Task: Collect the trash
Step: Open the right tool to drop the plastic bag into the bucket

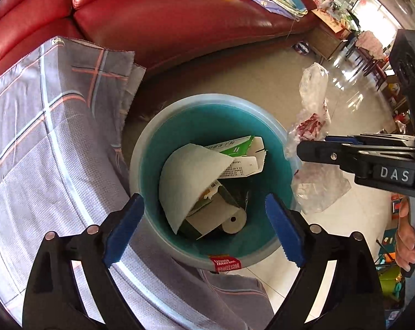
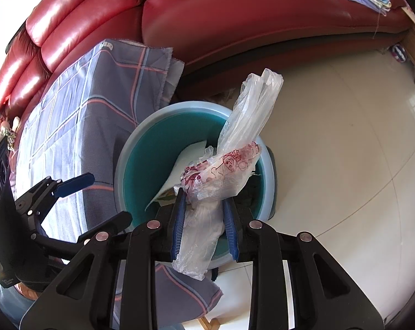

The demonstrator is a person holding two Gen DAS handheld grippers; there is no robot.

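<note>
over the teal bin [image 1: 152,148], the left gripper [image 1: 204,225] hangs with its blue-padded jaws spread wide and nothing between them; a white paper bowl [image 1: 191,176], a green-and-white carton [image 1: 235,144] and a paper roll [image 1: 233,221] lie loose in the bin below it. the right gripper [image 2: 203,220] is pinching a crumpled clear plastic bag [image 2: 235,159] printed in red, its bulk above the near-right part of the rim, the handles standing up and a tail drooping below the pads.

judgement: the step in hand is dropping the bag. it is light, slippery film that may cling to a ribbed pad, so the jaws should be brought well inside the rim before opening, and the left gripper kept out of the way.

the bin is round, smooth plastic with a pale rim. beside it hangs a grey plaid cloth [image 1: 42,126], woven and frayed at the edge, before a glossy red leather sofa [image 1: 163,19] on a polished tile floor [image 2: 331,151].
</note>
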